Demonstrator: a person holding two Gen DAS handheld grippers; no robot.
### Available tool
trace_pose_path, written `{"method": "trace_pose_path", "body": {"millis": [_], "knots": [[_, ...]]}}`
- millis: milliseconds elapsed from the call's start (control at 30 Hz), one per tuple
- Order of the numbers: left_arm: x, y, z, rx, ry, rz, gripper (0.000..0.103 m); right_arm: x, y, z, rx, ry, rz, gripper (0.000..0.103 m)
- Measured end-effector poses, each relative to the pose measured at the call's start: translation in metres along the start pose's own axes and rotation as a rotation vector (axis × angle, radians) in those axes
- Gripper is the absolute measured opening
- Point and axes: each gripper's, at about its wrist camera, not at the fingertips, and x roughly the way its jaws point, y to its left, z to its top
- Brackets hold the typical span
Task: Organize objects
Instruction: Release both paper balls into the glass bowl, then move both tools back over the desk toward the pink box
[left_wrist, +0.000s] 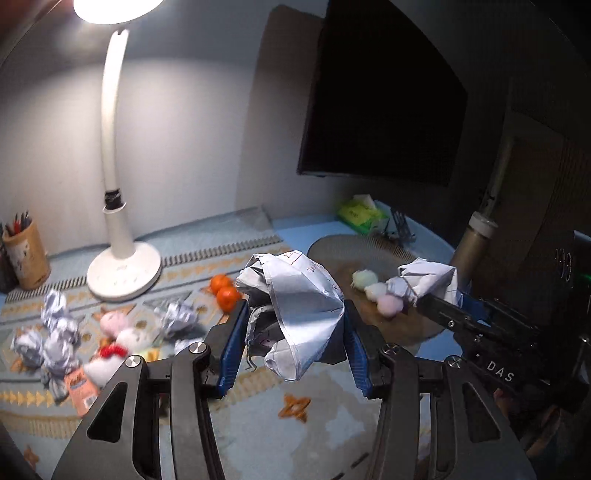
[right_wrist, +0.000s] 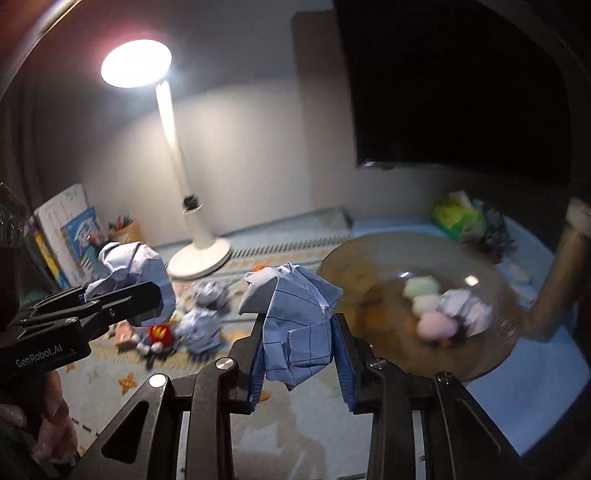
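Observation:
My left gripper is shut on a crumpled paper ball, held up above the patterned mat; the right wrist view shows this gripper and its paper ball at the left. My right gripper is shut on another crumpled, lined paper ball. It shows in the left wrist view as a black gripper with its paper over a round brown dish. The dish holds three pastel pompoms and one paper ball.
Several more paper balls, plush toys and two oranges lie on the mat at left. A white desk lamp, a pencil cup, a green tissue pack, a dark monitor and a bottle stand around.

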Motion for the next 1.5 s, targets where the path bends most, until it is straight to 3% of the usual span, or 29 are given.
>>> {"method": "trace_pose_path", "body": {"millis": [100, 167, 433, 467, 500, 533, 600, 767, 1000, 1300, 1500], "knots": [[0.024, -0.027, 0.024, 0.027, -0.016, -0.042, 0.046, -0.001, -0.036, 0.018, 0.052, -0.02, -0.133, 0.032], [0.043, -0.039, 0.033, 0.03, -0.006, -0.066, 0.046, 0.007, -0.055, 0.023, 0.094, 0.007, -0.174, 0.032], [0.103, -0.069, 0.032, 0.061, 0.074, -0.108, 0.049, 0.041, -0.091, 0.015, 0.19, 0.113, -0.156, 0.033], [0.107, -0.071, 0.031, 0.064, 0.075, -0.114, 0.051, 0.045, -0.092, 0.014, 0.196, 0.122, -0.158, 0.038], [0.112, -0.072, 0.029, 0.063, 0.074, -0.113, 0.059, 0.048, -0.093, 0.013, 0.2, 0.133, -0.156, 0.043], [0.115, -0.072, 0.028, 0.059, 0.076, -0.109, 0.076, 0.051, -0.096, 0.011, 0.205, 0.136, -0.154, 0.055], [0.121, -0.069, 0.025, 0.041, 0.079, -0.119, 0.099, 0.051, -0.098, 0.008, 0.207, 0.133, -0.162, 0.066], [0.113, -0.051, 0.012, -0.001, 0.106, -0.121, 0.1, 0.046, -0.101, 0.003, 0.207, 0.133, -0.158, 0.066], [0.036, 0.008, -0.01, -0.077, 0.021, 0.011, 0.1, 0.032, -0.051, 0.009, 0.126, 0.089, -0.048, 0.066], [-0.077, 0.118, -0.042, -0.213, -0.058, 0.312, 0.102, 0.049, 0.063, -0.001, -0.004, 0.113, 0.161, 0.066], [-0.084, 0.203, -0.1, -0.373, 0.003, 0.496, 0.102, 0.101, 0.133, -0.045, -0.064, 0.217, 0.267, 0.066]]}}
